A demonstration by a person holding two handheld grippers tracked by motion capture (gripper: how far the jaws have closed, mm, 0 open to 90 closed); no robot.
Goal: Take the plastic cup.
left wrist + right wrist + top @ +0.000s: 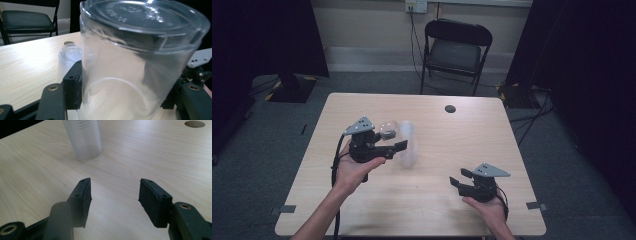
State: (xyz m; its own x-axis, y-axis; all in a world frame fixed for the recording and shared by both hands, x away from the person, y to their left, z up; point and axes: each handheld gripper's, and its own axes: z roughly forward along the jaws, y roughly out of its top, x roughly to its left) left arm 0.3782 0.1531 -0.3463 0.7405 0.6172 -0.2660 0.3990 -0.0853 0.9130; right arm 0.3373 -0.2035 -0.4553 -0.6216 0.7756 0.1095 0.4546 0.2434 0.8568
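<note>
A tall clear plastic cup stack (pixel 408 142) stands upside down on the wooden table (pixel 437 200), left of the middle. My left gripper (pixel 403 147) reaches it from the left. In the left gripper view its pads (pixel 72 87) press both sides of the clear cup wall (pixel 130 65), whose moulded base faces up. A second clear cup (pixel 388 129) stands just behind (pixel 68 56). My right gripper (pixel 458 178) rests at the front right, open with nothing between its jaws (pixel 113 197). It points at the ribbed foot of the stack (pixel 85 140).
A round cable hole (pixel 450 108) lies near the table's far edge (pixel 194 123). A black folding chair (pixel 455 50) stands behind the table. Dark curtains hang at both sides. Bare wood stretches between the two grippers.
</note>
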